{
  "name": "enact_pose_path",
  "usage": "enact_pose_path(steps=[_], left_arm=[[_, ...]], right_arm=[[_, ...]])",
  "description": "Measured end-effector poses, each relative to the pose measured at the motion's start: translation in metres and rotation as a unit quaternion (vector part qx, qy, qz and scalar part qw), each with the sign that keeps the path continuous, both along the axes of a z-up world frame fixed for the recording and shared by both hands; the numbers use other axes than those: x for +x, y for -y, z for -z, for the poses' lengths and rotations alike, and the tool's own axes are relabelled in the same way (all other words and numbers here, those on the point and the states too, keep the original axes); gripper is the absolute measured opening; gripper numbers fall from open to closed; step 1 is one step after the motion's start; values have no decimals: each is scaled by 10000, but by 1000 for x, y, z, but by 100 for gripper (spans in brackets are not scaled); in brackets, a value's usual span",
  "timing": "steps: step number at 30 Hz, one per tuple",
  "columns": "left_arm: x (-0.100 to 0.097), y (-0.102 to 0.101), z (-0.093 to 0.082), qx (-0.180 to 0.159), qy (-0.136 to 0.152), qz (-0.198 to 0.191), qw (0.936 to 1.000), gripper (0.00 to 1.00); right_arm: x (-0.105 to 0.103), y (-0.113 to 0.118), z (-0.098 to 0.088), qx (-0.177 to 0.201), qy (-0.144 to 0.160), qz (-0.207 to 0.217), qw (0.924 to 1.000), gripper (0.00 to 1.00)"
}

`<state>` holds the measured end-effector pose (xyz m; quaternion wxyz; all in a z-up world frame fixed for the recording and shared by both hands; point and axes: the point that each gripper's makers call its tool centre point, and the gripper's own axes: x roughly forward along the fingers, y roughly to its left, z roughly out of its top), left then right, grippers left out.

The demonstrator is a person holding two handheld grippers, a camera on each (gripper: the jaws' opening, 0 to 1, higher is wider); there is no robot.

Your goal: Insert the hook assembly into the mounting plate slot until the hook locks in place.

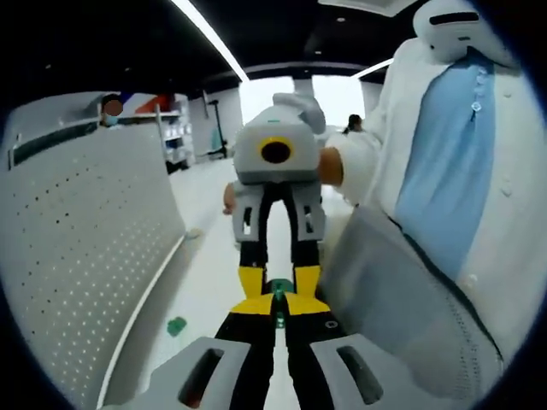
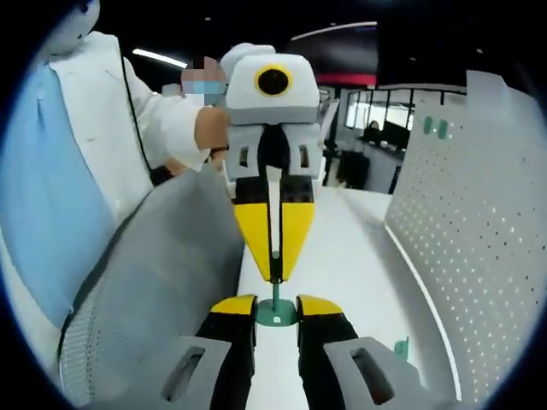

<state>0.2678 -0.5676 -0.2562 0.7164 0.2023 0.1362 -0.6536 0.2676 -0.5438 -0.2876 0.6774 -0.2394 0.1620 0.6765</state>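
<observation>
Hook [image 2: 275,309] | between both grippers' jaws, tip to tip | both jaws clamp it

white tabletop [image 1: 201,282] runs away from the camera. person in a white coat [image 1: 513,196] over a light blue shirt [image 1: 436,162] stands close. grey mesh fabric panel [image 2: 162,265] sits beside the coat. ceiling light strips [image 1: 209,34] overhead. shelving [image 1: 175,128] at the back, bright window [image 1: 265,94] beyond.

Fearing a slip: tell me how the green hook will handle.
Probably light: the green hook looks small between the tips of the right gripper. Likely stiff: its thin stem stands straight, yet could twist within the left gripper.
</observation>
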Motion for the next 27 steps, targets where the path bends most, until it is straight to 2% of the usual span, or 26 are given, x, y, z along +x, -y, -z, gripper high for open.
enact_pose_path(steps=[4, 12, 27], left_arm=[[0, 0, 9, 265, 157, 14, 9995, 3], [3, 2, 15, 446, 296, 22, 9986, 4], [1, 6, 30, 693, 347, 66, 9970, 4]], right_arm=[[0, 1, 9, -291, 101, -6, 9995, 16], [3, 5, 15, -518, 137, 91, 9985, 16], [2, 4, 20, -639, 91, 69, 9979, 16]])
